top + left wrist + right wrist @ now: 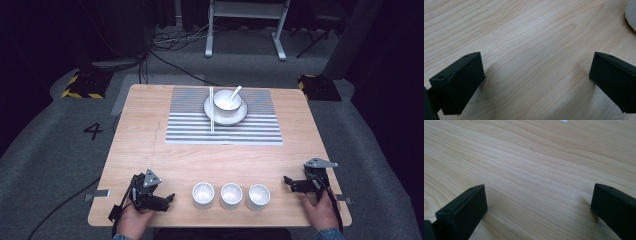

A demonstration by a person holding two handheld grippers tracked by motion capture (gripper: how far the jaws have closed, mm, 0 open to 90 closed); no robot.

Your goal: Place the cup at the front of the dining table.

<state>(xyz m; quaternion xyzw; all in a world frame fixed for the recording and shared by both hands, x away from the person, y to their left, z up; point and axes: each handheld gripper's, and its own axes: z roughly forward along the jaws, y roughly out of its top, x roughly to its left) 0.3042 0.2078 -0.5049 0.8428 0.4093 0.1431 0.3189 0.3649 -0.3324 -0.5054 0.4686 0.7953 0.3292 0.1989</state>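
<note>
- Left gripper (pixel 171 198) lay low at the near left corner of the bench (pixel 145 135), held in a hand (pixel 134 218), its tip turned toward the row of cups.
- Its jaws stood wide apart and released; the left gripper view showed bare wood grain between them, nothing held.
- Right gripper (pixel 287 181) sat at the near right corner, held by the other hand (pixel 320 207), its tip pointed inward toward the cups.
- Its jaws were likewise spread and released, with plain wood between them in the right gripper view.
- Three white cups (pixel 231 195) stood in a line along the near edge, between the two grippers, just beside one another, upright, mouths up.
- Leftmost cup (pixel 203 194) was nearest the left gripper but apart from it; a pale curved edge at the top right corner of the left gripper view may be that cup, cannot tell for sure.
- Rightmost cup (pixel 258 196) was near the right gripper, apart from it.
- Farther back, a striped placemat (pixel 190 127) lay at the far centre of the bench.
- On the mat sat a white plate (pixel 239 117) carrying a white bowl (pixel 226 101), a spoon (pixel 235 92) leaning inside it.
- Pale chopsticks (pixel 211 111) lay across the plate's left rim and onto the mat.
- All of the far setting was well apart from both grippers.
</note>
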